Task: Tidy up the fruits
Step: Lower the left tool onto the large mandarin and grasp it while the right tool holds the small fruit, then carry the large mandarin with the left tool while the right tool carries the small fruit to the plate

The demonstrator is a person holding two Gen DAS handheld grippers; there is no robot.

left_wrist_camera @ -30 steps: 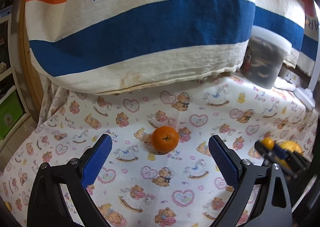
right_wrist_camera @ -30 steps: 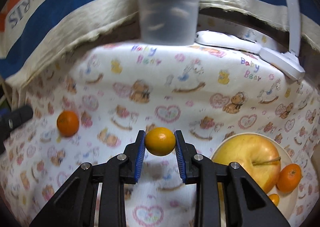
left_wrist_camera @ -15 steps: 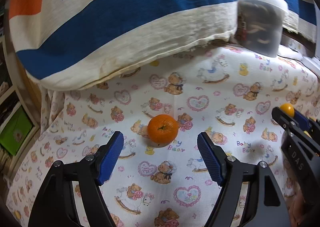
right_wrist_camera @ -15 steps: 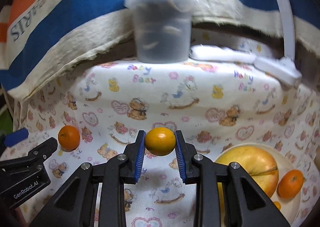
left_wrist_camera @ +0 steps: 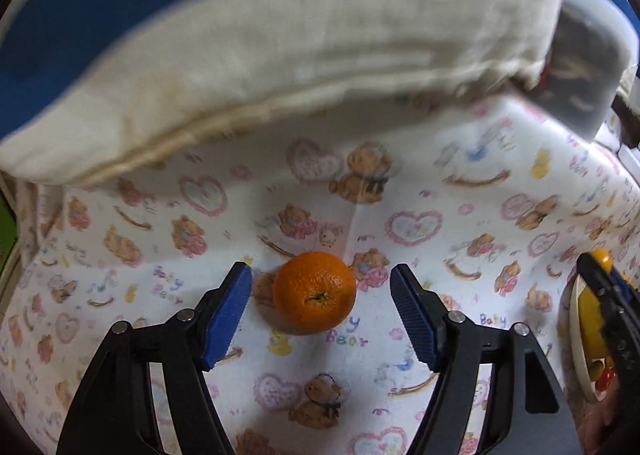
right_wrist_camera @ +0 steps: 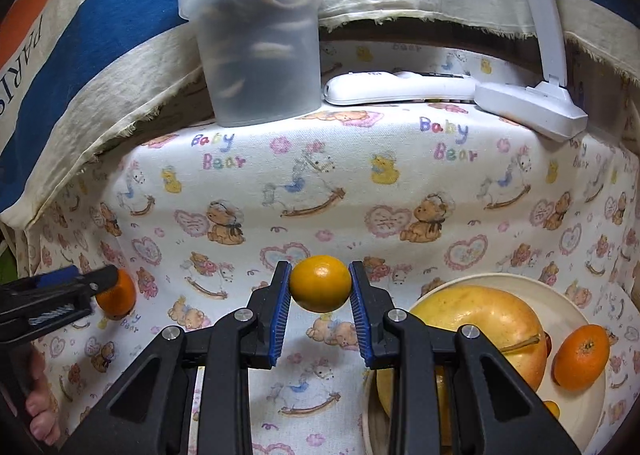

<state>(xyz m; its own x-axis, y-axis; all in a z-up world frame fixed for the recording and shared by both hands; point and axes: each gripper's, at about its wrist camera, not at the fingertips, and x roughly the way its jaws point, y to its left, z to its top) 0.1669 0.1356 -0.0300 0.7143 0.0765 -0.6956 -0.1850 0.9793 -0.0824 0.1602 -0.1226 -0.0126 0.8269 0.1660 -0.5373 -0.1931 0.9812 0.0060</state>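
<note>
Mandarin [left_wrist_camera: 315, 292] lies on the bear-print cloth [left_wrist_camera: 420, 183] between your left gripper's [left_wrist_camera: 320, 315] spread fingers, ready to pinch; your right gripper [right_wrist_camera: 320, 305] clamps a kumquat [right_wrist_camera: 320, 283] beside the plate [right_wrist_camera: 576, 303].

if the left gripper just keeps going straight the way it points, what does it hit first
Most likely the tangerine on the tablecloth: it lies between the open fingers of the left gripper, just ahead. Behind it lies the striped cushion, though depth is unclear.
</note>
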